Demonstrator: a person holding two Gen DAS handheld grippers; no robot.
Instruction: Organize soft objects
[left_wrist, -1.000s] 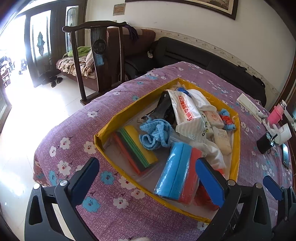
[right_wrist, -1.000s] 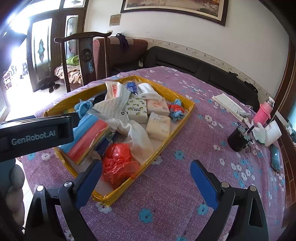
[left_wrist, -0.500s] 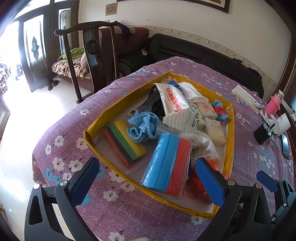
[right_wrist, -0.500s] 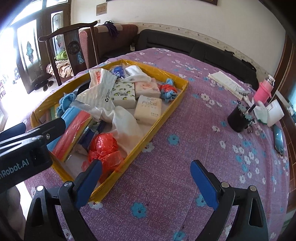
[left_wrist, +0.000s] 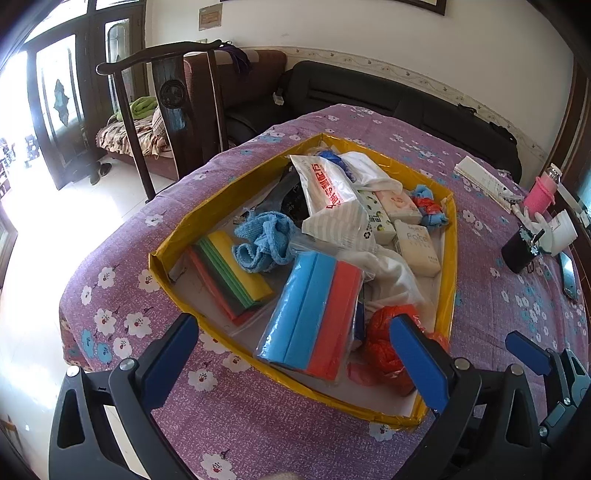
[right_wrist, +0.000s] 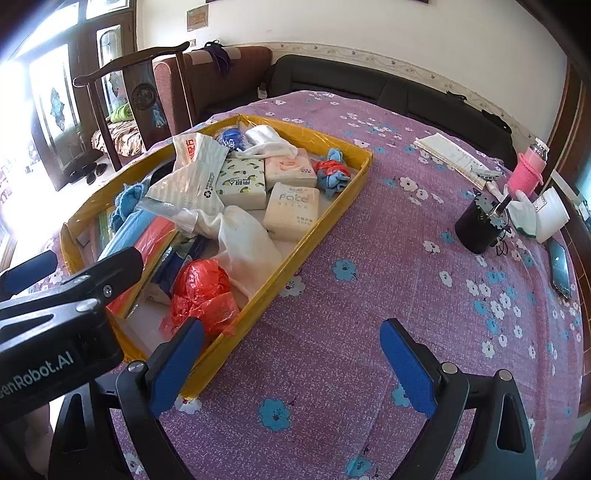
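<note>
Left gripper (left_wrist: 295, 354): jaws spread wide, empty, held above the near end of the yellow tray (left_wrist: 177, 236). Blue-and-red sponge pack (left_wrist: 314, 314) lies just ahead, between the jaws; red plastic bag (left_wrist: 384, 339) by the right finger.

Right gripper (right_wrist: 291, 365): jaws wide, empty, over bare purple tablecloth (right_wrist: 388, 258); tray ahead-left.

Tissue pack (right_wrist: 291, 206) reads "Face". Left gripper body reads "GenRobot.AI".

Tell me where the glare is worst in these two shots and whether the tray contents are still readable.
Left wrist view: the glass doors and the floor beside them blow out to white, yet the yellow tray is evenly lit and sharp. Right wrist view: the same glare at the left edge, tissue pack lettering legible, fisheye bending the table edge.
</note>
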